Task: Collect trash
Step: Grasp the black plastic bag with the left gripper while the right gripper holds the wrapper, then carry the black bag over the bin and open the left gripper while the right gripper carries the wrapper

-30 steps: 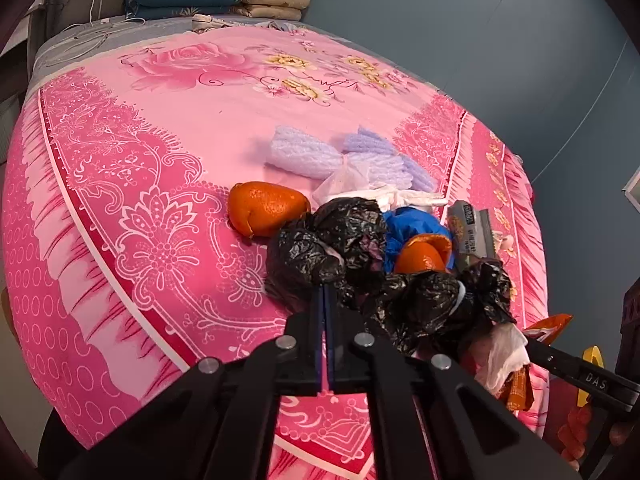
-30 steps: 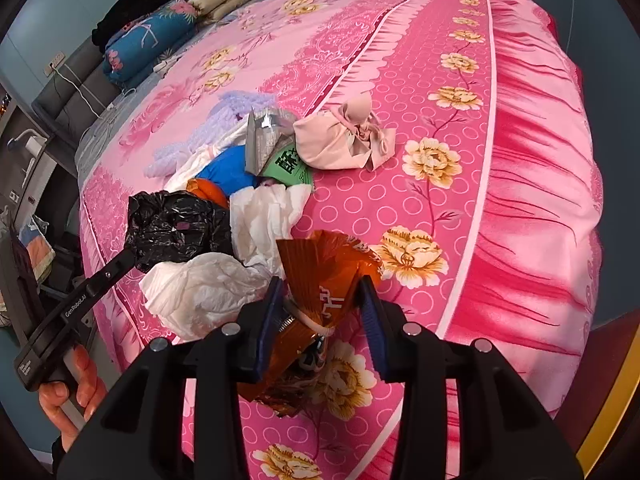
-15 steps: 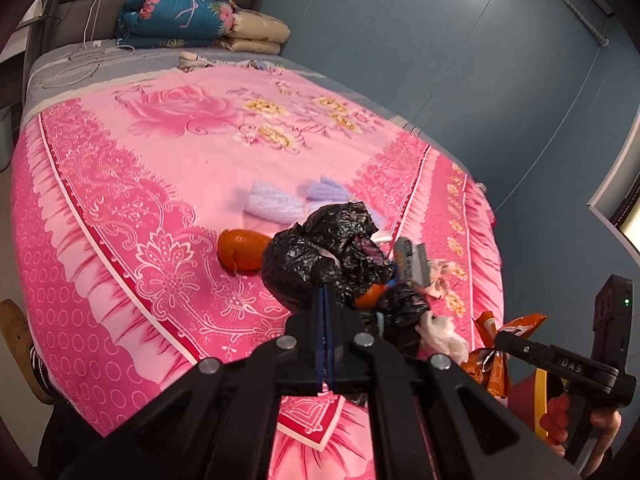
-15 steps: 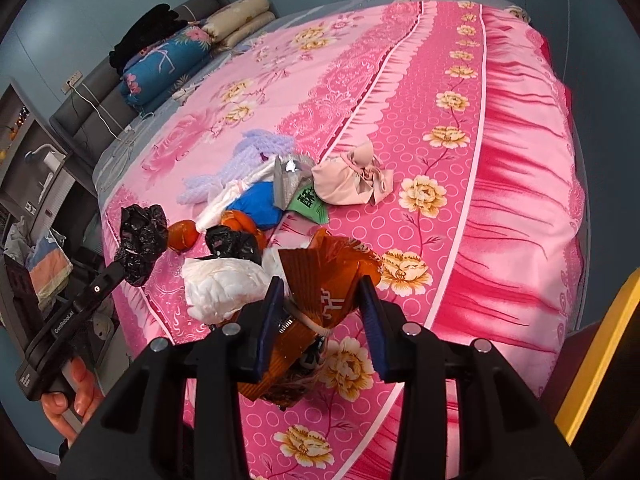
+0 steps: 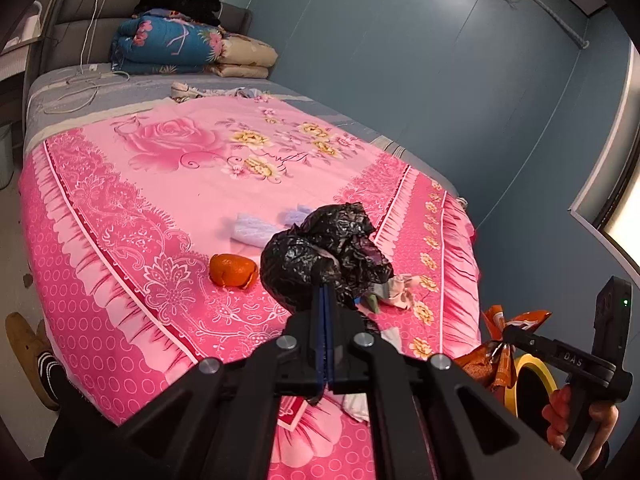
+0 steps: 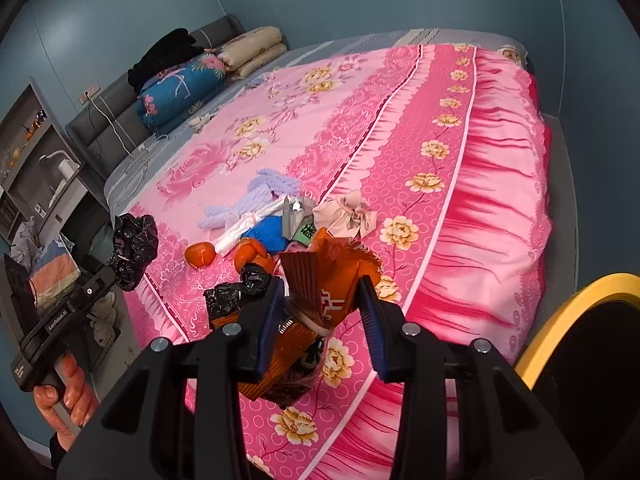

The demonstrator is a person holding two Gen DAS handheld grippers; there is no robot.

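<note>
- Plainly, the left gripper (image 5: 325, 296) had its jaws pressed flat together on a fold of the crumpled black bag (image 5: 320, 256), which hung lifted above the pink bedspread (image 5: 120, 208). Only a thin pinch of film looked caught, so I judged it could tear or slide free in a swing.
- The right gripper (image 6: 320, 316) had its jaws part-way closed around the orange snack wrapper (image 6: 328, 280), held off the bed's edge near the yellow-rimmed bin (image 6: 560, 320). The slick, puffy foil might have squirted out if the squeeze slackened.
- Loose trash lay clustered on the bedspread: an orange peel (image 6: 200, 254), a second black bag (image 6: 240, 288), a blue wrapper (image 6: 268, 232), a white bag (image 6: 244, 226) and a beige bundle (image 6: 344, 216). A careless sweep could have knocked pieces over the edge.
- Most of the bin was cut off by the frame, so its opening and fill could not be judged.
- What the lifted bag contained was hidden, and the left gripper blocked much of the pile from its own camera.
</note>
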